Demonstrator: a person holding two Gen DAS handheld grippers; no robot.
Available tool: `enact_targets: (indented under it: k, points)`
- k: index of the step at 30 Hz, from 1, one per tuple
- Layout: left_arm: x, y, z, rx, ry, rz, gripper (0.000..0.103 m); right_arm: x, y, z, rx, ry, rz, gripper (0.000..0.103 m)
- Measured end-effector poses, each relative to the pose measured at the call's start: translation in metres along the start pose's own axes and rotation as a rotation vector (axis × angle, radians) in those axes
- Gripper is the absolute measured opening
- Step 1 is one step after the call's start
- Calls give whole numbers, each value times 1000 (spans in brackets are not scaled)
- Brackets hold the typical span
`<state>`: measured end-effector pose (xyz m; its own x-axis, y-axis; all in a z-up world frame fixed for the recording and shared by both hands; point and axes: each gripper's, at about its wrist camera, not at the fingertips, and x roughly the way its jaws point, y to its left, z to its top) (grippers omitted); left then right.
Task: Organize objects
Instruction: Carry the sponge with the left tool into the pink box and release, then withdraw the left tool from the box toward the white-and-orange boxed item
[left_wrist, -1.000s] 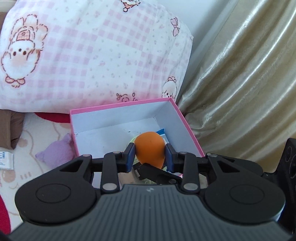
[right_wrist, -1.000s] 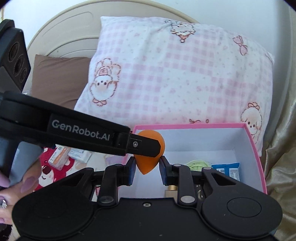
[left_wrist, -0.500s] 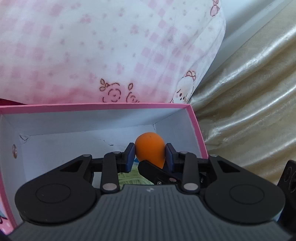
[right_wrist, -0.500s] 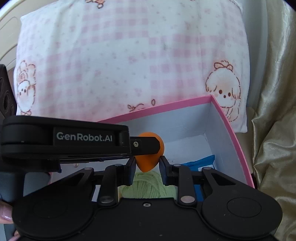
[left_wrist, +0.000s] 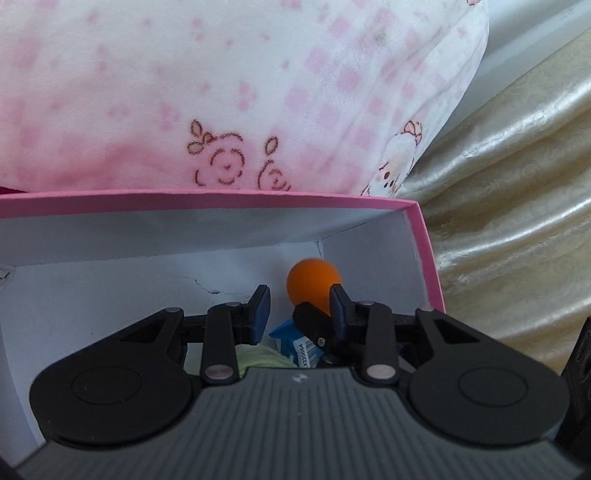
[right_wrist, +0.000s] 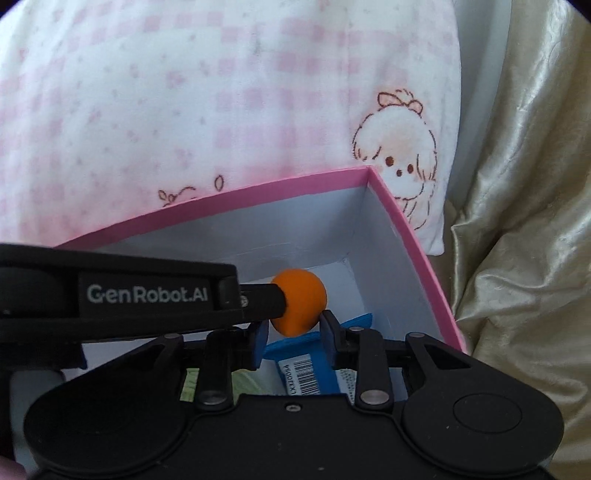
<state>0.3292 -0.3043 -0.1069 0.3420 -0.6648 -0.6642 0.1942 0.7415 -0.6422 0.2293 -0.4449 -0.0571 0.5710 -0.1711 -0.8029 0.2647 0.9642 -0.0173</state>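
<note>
The step in hand seemed to be letting the orange sponge (left_wrist: 314, 286) go into the pink box (left_wrist: 221, 197); to do it well, both jaws should part fully and the hands lift straight, so that no pad drags it out. The left gripper (left_wrist: 300, 308) had its jaws apart, and the sponge lay just ahead of its tips, against the right-side pad only. The right gripper (right_wrist: 293, 326) had just been opening its jaws; the sponge sat between its tips, apparently not squeezed
</note>
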Motion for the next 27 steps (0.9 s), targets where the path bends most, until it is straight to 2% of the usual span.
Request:
enact_targets:
  k: [3,6,12,14,17,20,27]
  points:
    - [-6,-1,-1,-5,-3,10,33,-6,-3,-6,-4,-28,-6,46]
    - [-17,-5,-1,-4,19,30,34,-18,-6,-13,1,-54,-4,46]
    - [-55,-22,-8,97,18,101,37,-59,-2,-26,13,-121,64,46]
    - [-73,-27,-11,138,16,132,40,-73,2,-29,13,-132,92,46]
    - [-101,-32,-16,163,53,177,41,-99,15,-37,-15,-156,123,46]
    - [-135,-29,-23,150,79,174,41,-124,28,-45,-51,-171,153,46]
    - [-217,-30,-47,211,21,220,48,-176,58,-62,-122,-184,261,48]
